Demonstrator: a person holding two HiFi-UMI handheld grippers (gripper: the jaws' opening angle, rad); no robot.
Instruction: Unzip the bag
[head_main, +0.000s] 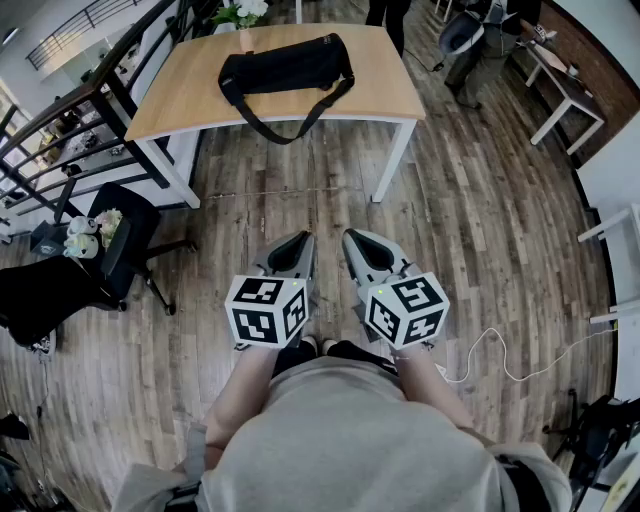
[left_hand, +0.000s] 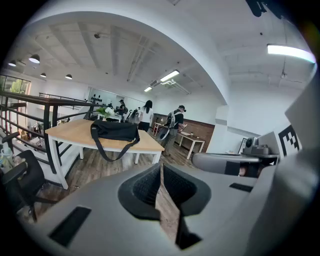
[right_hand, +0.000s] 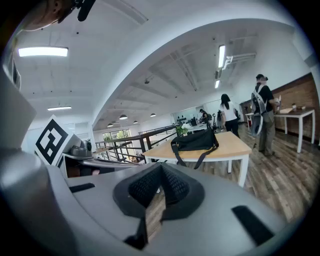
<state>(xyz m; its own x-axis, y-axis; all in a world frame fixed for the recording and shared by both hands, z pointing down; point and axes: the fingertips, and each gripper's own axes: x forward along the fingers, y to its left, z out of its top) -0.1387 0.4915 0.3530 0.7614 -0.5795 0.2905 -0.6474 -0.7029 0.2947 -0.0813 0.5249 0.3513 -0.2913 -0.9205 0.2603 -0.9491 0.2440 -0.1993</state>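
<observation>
The left tongs (head_main: 297, 245), tips together and empty, hang well short of the table (head_main: 180, 100). At the table's middle lies the black duffel bag (head_main: 288, 65), its strap (head_main: 284, 139) drooping over the near edge. It is probably soft, light and prone to bunching, so pin the fabric beside the zipper and pull the tab. The right tongs (head_main: 360, 245) are likewise closed and empty.

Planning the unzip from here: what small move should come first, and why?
Probably step toward the table: the black bag lies on it, well ahead, while the left tool and right tool are shut, empty and nowhere near it.
</observation>
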